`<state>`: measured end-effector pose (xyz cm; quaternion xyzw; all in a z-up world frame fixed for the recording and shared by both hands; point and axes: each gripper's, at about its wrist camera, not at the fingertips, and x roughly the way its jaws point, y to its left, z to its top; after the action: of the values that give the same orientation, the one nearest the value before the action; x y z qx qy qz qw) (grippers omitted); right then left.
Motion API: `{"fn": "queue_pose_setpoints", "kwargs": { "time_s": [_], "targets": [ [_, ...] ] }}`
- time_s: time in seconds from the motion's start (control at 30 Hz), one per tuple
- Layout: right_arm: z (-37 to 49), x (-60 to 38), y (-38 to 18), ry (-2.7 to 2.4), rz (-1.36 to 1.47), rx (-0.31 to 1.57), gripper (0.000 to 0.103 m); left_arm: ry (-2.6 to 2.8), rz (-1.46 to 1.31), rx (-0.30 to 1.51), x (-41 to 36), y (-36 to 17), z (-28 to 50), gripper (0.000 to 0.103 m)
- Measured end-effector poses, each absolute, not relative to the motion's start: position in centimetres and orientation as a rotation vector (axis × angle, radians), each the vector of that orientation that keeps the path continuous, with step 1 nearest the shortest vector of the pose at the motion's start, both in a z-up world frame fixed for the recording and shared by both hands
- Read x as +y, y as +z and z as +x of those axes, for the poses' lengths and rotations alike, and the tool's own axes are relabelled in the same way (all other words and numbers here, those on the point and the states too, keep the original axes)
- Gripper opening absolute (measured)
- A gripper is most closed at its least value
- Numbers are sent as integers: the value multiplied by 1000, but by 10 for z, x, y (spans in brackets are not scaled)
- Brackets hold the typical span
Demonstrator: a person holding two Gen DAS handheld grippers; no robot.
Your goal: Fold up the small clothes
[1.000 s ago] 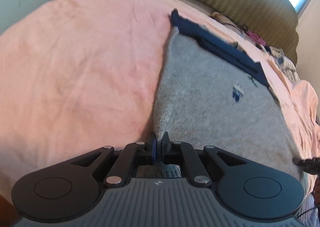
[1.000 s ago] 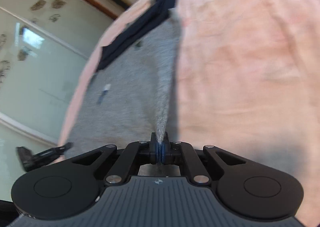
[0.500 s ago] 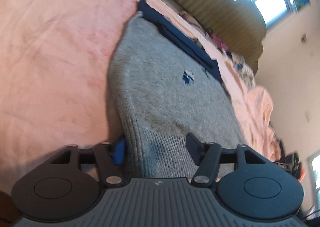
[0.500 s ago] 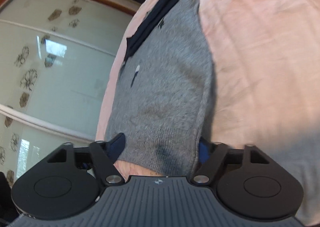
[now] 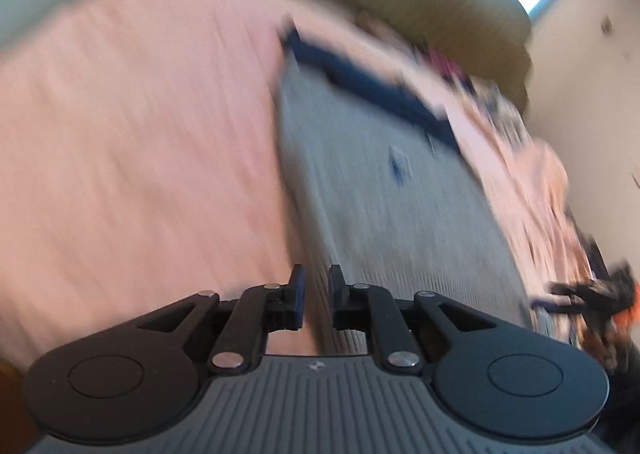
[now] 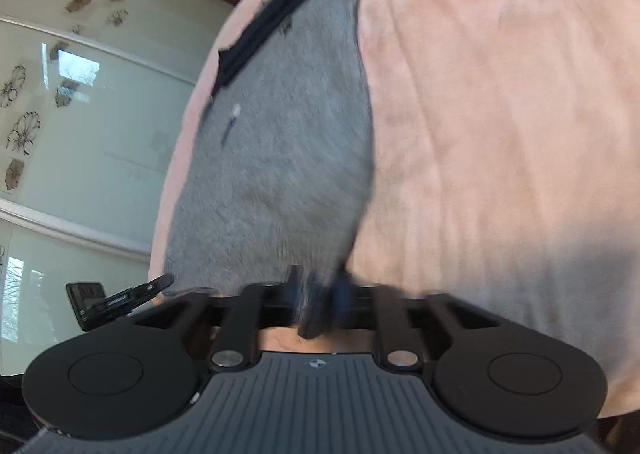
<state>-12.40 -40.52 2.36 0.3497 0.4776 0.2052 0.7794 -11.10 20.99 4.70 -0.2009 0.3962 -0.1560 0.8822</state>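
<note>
Grey knit garment lay flat on the pink bedspread, long axis running straight away from both tools: ribbed hem nearest, navy band at the far end. Left gripper sat over the near left corner, roughly on the garment's left edge. Its jaws had just been opening and stood a narrow slot apart. Grey knit showed through the slot, but it looked like cloth lying beyond the pads, not pinched. Right gripper sat at the near right corner, on the garment's right edge, and its jaws had also just been opening. That view was motion-smeared with a grey streak between the pads, so it could not be told whether cloth was held. Neither hand was clearly nearer, since both were at the hem end, one per corner. Judgement: the next fold would likely carry the hem forward toward the navy band, along the long axis. Both corners would need to travel parallel, or the edge would skew.
</note>
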Motion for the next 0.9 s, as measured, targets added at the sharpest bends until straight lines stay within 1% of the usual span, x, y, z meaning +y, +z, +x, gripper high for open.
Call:
{"fn": "queue_pose_setpoints", "kwargs": {
  "time_s": [0.03, 0.07, 0.1, 0.13, 0.17, 0.2, 0.27, 0.3, 0.37, 0.43, 0.47, 0.5, 0.53, 0.6, 0.67, 0.8, 0.9],
  "targets": [
    [-122, -408, 37, 392, 736, 962, 82, -272, -412, 778, 210, 58, -102, 28],
    [-113, -406, 52, 372, 704, 893, 86, -225, -385, 730, 204, 68, -89, 47],
    [-100, -399, 65, 358, 669, 827, 87, -174, -353, 674, 190, 75, -75, 69],
    [-85, -388, 74, 337, 648, 769, 91, -119, -328, 620, 174, 78, -61, 78],
    [-68, -376, 80, 322, 641, 718, 100, -94, -306, 581, 154, 78, -46, 81],
    [-47, -361, 81, 336, 644, 684, 103, -116, -279, 559, 131, 75, -29, 82],
    [-2, -327, 73, 371, 639, 658, 103, -153, -204, 553, 85, 63, 5, 82],
    [21, -311, 67, 362, 620, 668, 103, -140, -173, 579, 63, 52, 22, 82],
    [63, -277, 54, 303, 503, 692, 103, -169, -122, 672, 33, 23, 55, 82],
    [90, -247, 36, 201, 313, 707, 102, -114, -39, 764, 14, -6, 76, 82],
    [99, -237, 23, 154, 248, 734, 102, -97, 40, 716, 6, -13, 74, 85],
    [107, -230, 11, 126, 207, 777, 102, -98, 73, 706, 2, -17, 72, 86],
    [101, -227, 1, 118, 119, 754, 103, -105, 56, 703, 5, -16, 71, 87],
    [92, -211, -8, 110, -52, 732, 103, -120, 23, 708, 10, -17, 71, 94],
    [90, -213, -8, 107, -33, 740, 103, -138, 34, 722, 7, -16, 75, 100],
    [59, -223, -3, 99, -55, 756, 103, -116, 93, 727, 5, -16, 64, 101],
    [14, -230, 0, 122, -71, 753, 103, -127, 116, 731, 15, -13, 39, 101]
  ]
}}
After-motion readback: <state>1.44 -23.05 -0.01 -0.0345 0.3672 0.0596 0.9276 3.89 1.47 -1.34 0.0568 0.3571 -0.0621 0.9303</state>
